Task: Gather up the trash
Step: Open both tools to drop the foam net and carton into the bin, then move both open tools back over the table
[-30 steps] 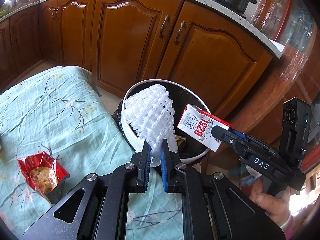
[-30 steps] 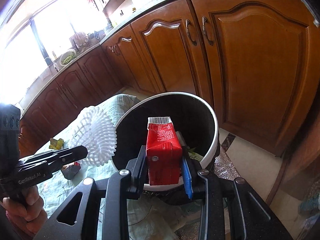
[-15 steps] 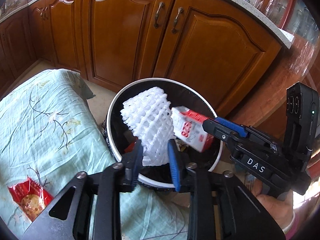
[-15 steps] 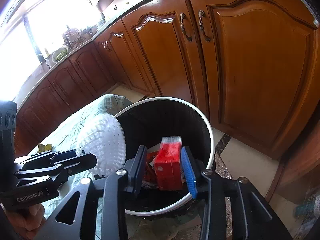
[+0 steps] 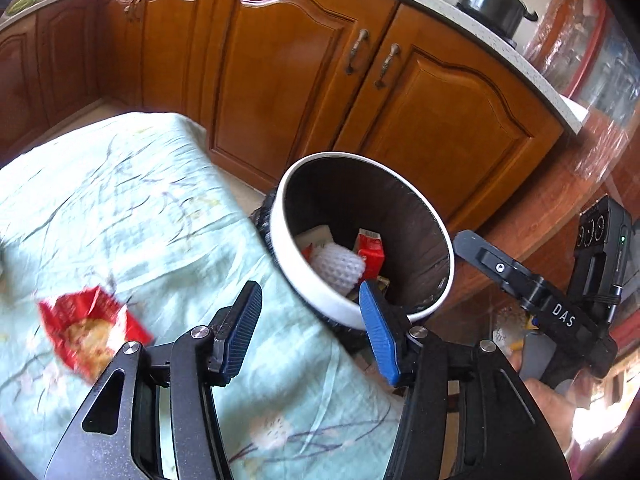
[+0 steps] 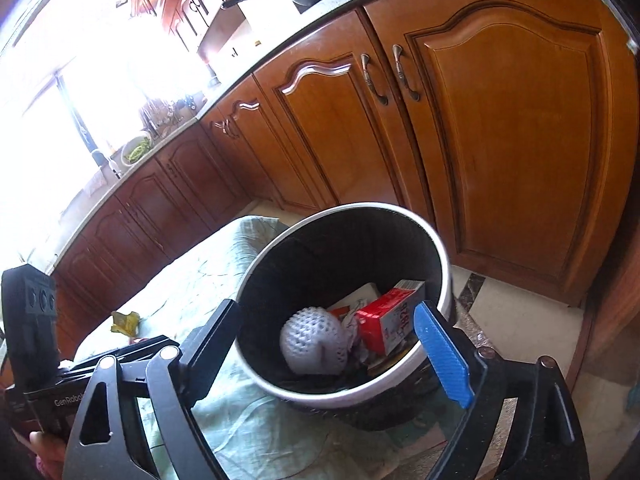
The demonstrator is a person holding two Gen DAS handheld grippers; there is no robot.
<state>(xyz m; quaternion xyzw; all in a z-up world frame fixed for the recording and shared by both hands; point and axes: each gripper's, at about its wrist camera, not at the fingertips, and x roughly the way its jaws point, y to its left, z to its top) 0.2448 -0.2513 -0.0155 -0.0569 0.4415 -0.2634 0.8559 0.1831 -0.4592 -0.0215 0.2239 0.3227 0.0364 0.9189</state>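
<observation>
— What did you see in the round white-rimmed bin with the black liner [image 6: 439, 248]?

— A white foam net sleeve [image 6: 313, 339] lay at the bottom, lower centre of the right wrist view, and a red-and-white drink carton [image 6: 387, 323] was tipped on its side just to the right of it, touching crumpled paper. From the left wrist view the same foam net [image 5: 338, 267] and carton [image 5: 371, 250] sat low inside the bin [image 5: 320, 288].

— And the claws?

— Both released, with nothing in them. The left gripper [image 5: 310, 330] had its blue-padded fingers spread wide at the lower centre of its frame, over the pale green flowered cloth [image 5: 152, 216]. The right gripper [image 6: 328, 352] stood spread as well, its jaws straddling the bin's near rim.

— Anything left on the cloth?

— A torn red snack wrapper [image 5: 90, 334] lay at the lower left, blurred, and a small yellow scrap [image 6: 126, 322] showed at the left of the right wrist view. Brown wooden cabinet doors [image 6: 500, 128] filled the background.
</observation>
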